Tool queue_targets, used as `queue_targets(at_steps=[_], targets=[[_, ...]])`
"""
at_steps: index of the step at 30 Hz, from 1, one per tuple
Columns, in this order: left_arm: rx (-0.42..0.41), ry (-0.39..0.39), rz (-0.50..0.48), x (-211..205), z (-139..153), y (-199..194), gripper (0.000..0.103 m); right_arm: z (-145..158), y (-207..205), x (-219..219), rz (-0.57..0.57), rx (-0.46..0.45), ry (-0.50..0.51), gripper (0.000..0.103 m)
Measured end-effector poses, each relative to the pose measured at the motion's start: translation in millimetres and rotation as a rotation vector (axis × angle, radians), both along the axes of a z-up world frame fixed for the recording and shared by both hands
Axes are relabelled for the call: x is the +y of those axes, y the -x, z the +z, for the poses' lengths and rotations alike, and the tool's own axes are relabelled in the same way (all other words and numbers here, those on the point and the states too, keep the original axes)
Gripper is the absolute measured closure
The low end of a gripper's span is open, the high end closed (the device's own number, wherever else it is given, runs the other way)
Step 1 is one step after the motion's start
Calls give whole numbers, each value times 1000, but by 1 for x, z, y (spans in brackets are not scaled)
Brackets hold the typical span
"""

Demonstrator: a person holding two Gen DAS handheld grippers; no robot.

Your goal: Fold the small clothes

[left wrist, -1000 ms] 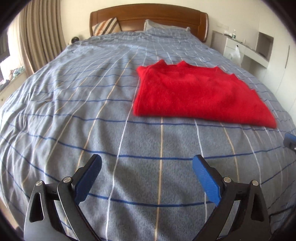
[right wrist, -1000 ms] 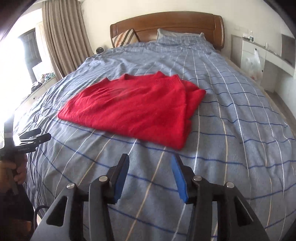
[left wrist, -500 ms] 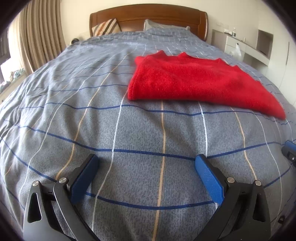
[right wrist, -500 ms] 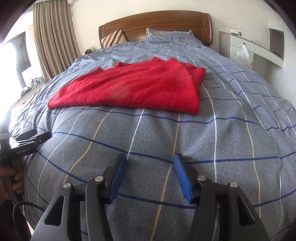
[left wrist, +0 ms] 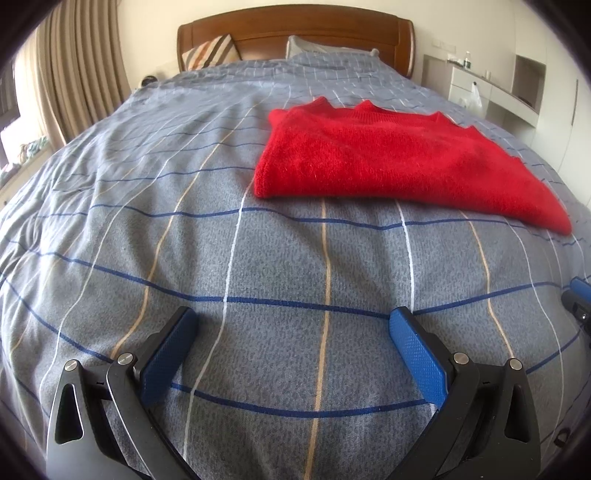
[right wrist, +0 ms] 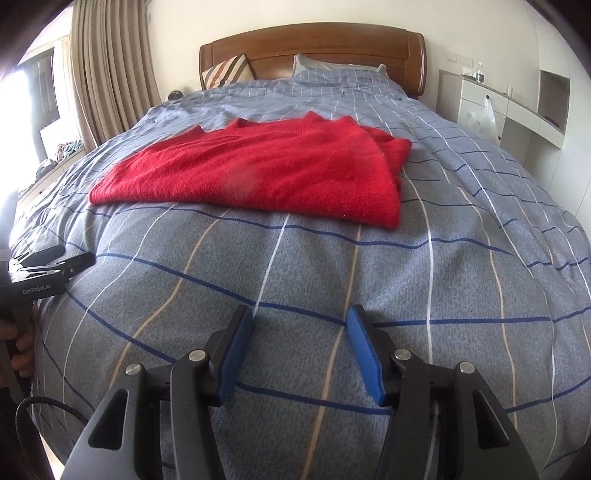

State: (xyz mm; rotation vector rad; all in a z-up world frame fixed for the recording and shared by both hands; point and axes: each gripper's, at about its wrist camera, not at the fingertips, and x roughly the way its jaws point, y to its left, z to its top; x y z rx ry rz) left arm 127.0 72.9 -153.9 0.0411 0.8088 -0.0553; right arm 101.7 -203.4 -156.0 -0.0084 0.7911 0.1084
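A red knitted sweater (left wrist: pixel 399 162) lies folded flat on the bed's grey checked cover (left wrist: pixel 258 266), well ahead of both grippers; it also shows in the right wrist view (right wrist: pixel 266 173). My left gripper (left wrist: pixel 291 325) is wide open and empty, low over the cover near the bed's foot. My right gripper (right wrist: pixel 301 321) is open and empty, also low over the cover near the foot. The right gripper's tip shows at the right edge of the left wrist view (left wrist: pixel 580 295), and the left gripper shows at the left edge of the right wrist view (right wrist: pixel 51 262).
A wooden headboard (left wrist: pixel 295 33) and pillows (left wrist: pixel 210 51) are at the far end. Curtains (left wrist: pixel 74 81) hang on the left. A white desk unit (right wrist: pixel 517 110) with a plastic bag stands on the right.
Both grippers have dropped lower and pulled back toward the bed's foot, so the sweater sits farther ahead. Both stay open and empty.
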Motion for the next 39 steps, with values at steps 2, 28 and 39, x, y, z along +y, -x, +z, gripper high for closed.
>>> queue_targets(at_steps=[2, 28, 39], targets=[[0, 0, 0, 0, 0, 0, 1, 0, 0, 1, -2, 1, 6, 49], [-4, -2, 2, -1, 0, 2, 1, 105, 34, 37, -129, 10, 423, 46], [-5, -2, 3, -1, 0, 3, 1, 125, 40, 35, -152, -14, 462, 46]])
